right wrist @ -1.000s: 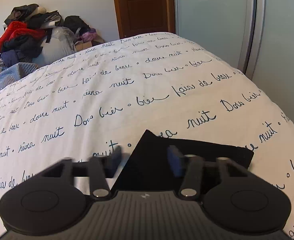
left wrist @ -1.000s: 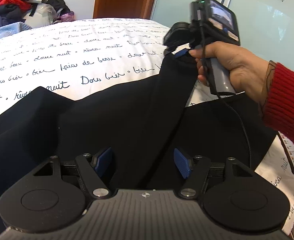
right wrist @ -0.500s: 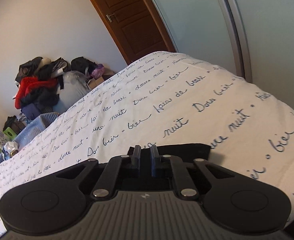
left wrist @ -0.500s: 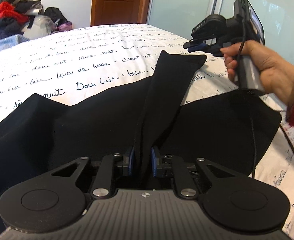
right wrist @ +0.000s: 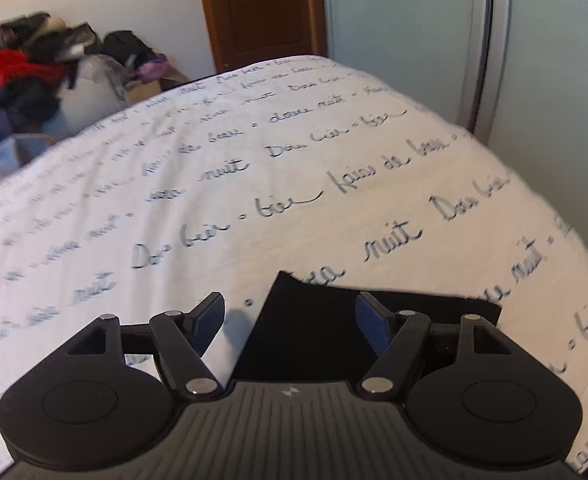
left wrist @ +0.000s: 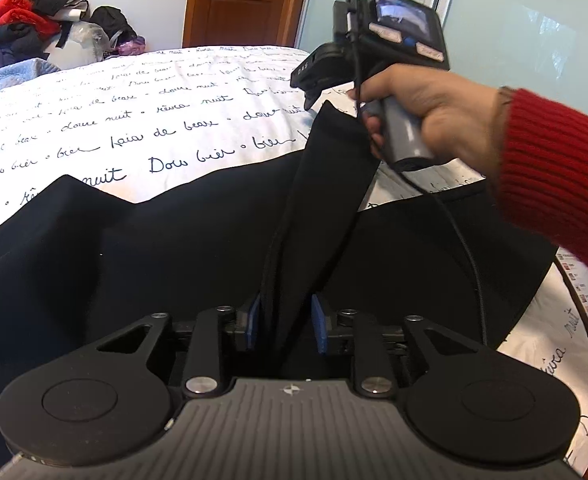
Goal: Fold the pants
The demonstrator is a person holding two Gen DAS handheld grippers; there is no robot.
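The bed (left wrist: 133, 120) with its written cover is my working surface, because it is wide enough to take the whole garment flat. The pants (left wrist: 153, 248) are black and lie spread on the near part of the bed, directly under and in front of my left tool. One long band of the pants (left wrist: 326, 184) rises from the left tongs and runs forward to the far hem. I judge it is a leg being laid over the body of the pants, so that the fold becomes narrow and straight.

My right hand (left wrist: 434, 120) holds the other tool above the far end of this band. The right tongs (right wrist: 289, 316) stand wide apart. The hem corner lies flat on the cover between the two blue pads and neither pad touches it. I think this end is put down so that it fixes the line of the fold.

The left tongs (left wrist: 285, 328) have one blue pad on each side of the band, very close to the cloth. I cannot tell whether they really press it or only stand around it.

At the right edge of the bed, just beside the pants, a phone (left wrist: 586, 300) lies, and the fold should stay away from it
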